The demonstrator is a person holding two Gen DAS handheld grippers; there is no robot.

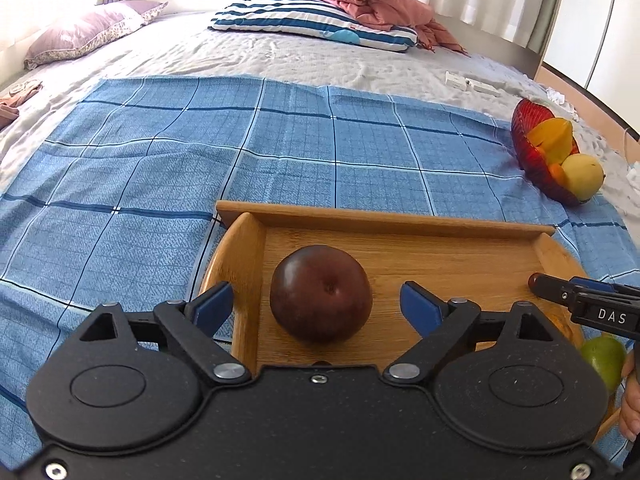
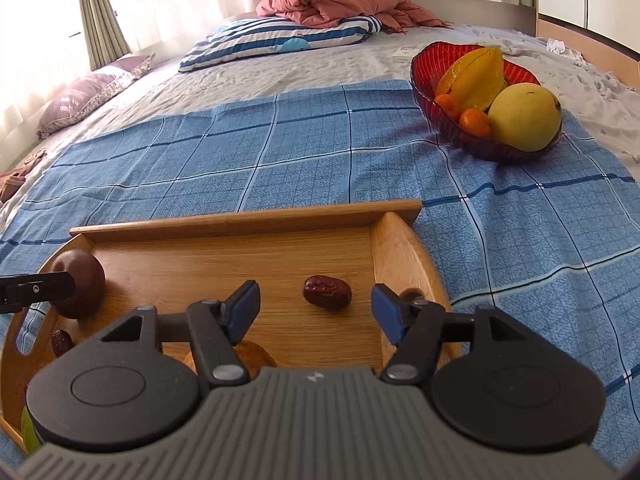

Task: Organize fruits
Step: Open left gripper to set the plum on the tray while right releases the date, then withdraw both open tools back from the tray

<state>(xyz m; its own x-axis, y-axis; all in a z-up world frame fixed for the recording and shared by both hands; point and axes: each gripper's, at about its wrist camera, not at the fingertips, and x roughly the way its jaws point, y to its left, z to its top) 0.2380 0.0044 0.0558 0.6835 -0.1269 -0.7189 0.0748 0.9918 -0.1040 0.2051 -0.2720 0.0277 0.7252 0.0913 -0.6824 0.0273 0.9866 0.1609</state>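
Observation:
A wooden tray [image 1: 400, 220] [image 2: 248, 220] lies on a blue checked cloth. In the left wrist view a dark purple-brown round fruit [image 1: 320, 294] rests in the tray's left end, between the blue pads of my left gripper [image 1: 320, 304], which stands open with gaps on both sides. In the right wrist view a small red date [image 2: 327, 292] lies on the tray floor between the pads of my right gripper [image 2: 316, 310], open and not touching it. The round fruit [image 2: 80, 284] shows at far left there. Another date [image 2: 61, 342] and a brown fruit [image 2: 252, 354] lie partly hidden nearer me.
A red glass bowl [image 2: 424, 76] [image 1: 520, 128] holds a starfruit [image 2: 476, 74], a yellow mango [image 2: 524, 116] and small oranges [image 2: 474, 122] on the cloth's far right. A green fruit [image 1: 604, 356] sits at the tray's near right. Pillows and a pink blanket [image 2: 336, 2] lie on the bed behind.

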